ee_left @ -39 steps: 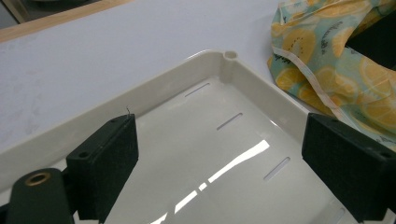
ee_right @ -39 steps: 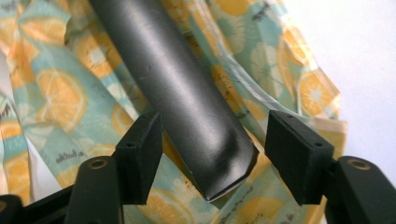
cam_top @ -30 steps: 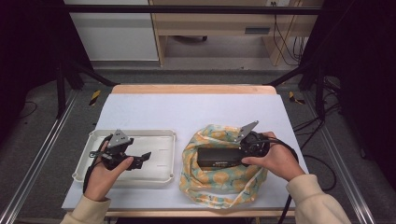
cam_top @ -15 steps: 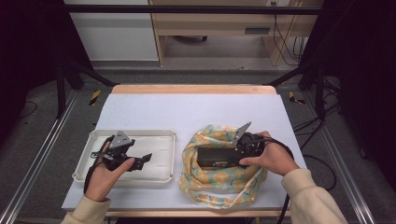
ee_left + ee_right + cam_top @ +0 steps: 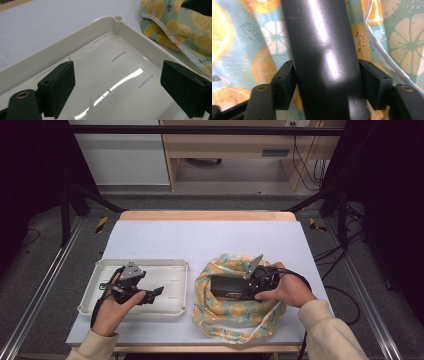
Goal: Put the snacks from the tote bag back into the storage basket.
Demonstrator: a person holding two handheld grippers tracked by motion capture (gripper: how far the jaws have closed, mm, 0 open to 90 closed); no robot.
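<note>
From the high view I see my right claw lying across the citrus-print cloth, which sits bunched in a rough ring on the right half of the worktop, just beside the tray. That claw is clamped on a long black box resting in the middle of the cloth; in the right gripper view the glossy black box runs up between the two jaws, and both pads press against its sides, with the orange and lemon slices of the cloth showing on either side. My right hand wraps the gripper body from the right. My left claw hovers over the white plastic tray, jaws spread wide and holding nothing; the left gripper view shows the shiny tray floor with short slots between the two separated pads, and the tray's far corner post close to the edge of the cloth. My left hand holds that gripper over the tray's near left part. I cannot tell whether the left claw touches the tray
</note>
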